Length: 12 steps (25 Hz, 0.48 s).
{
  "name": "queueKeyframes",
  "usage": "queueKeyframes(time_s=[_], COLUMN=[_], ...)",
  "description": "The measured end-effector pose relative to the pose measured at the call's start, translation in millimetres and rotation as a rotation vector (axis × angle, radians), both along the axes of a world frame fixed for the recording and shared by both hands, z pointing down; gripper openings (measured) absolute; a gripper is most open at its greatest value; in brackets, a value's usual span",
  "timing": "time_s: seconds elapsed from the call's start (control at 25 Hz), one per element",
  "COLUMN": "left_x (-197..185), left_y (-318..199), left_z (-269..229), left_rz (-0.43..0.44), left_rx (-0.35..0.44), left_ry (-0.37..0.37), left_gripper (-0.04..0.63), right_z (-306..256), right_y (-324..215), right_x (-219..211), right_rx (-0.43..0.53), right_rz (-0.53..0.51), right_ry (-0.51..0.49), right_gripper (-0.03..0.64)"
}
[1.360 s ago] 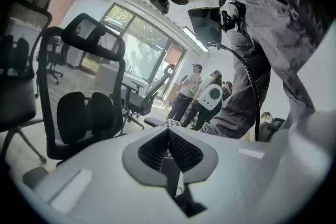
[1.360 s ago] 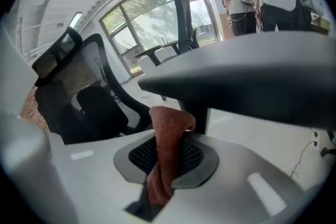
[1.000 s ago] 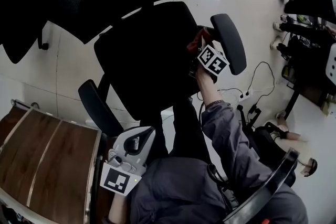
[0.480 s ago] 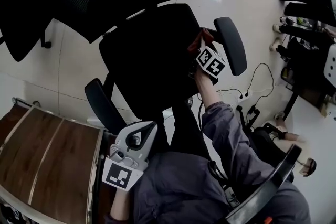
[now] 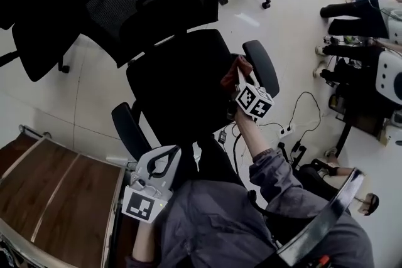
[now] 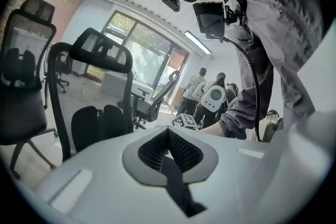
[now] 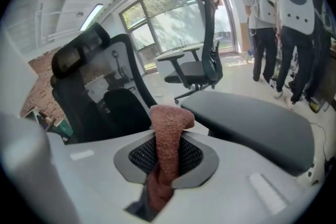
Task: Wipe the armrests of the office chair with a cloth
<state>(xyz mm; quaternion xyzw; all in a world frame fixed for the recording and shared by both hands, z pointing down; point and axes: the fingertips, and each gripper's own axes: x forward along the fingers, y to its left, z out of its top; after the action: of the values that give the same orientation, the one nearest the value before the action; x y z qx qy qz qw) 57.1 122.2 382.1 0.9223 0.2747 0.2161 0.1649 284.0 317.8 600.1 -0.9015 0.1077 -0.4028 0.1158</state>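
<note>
Reddish cloth (image 7: 167, 134) in outstretched right gripper (image 5: 239, 81)

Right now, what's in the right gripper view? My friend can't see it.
Two grey jaws are shut on a reddish-brown cloth, its end sticking up. Just beyond, at right, lies a black armrest; office chairs and standing people are behind.

Left hand-held gripper (image 5: 166, 157) low, jaws together; right hand-held gripper (image 5: 241, 81) outstretched, tight on cloth (image 7: 168, 134).
</note>
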Motion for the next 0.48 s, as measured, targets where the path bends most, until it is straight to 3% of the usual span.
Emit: queueKeyframes(time_s=[0.28,0.48], left_x=[-9.5,-18.3], left_y=[-2.3,-13.1], left_z=[-39.6,-96.7], left_rz=[-0.059,-0.150], left_rx=[-0.009,-0.008], left_ry=[0.063,0.117], left_gripper=[0.017,0.017], right_z=[-112.6,-215.6], right_y=[-30.0,-71.0], right_x=[-15.1,-51.7], right_rx=[0.008,0.106], right_rz=[-0.285,-0.519], right_ry=[0.127,0.205], right_gripper=[0.060,0.060])
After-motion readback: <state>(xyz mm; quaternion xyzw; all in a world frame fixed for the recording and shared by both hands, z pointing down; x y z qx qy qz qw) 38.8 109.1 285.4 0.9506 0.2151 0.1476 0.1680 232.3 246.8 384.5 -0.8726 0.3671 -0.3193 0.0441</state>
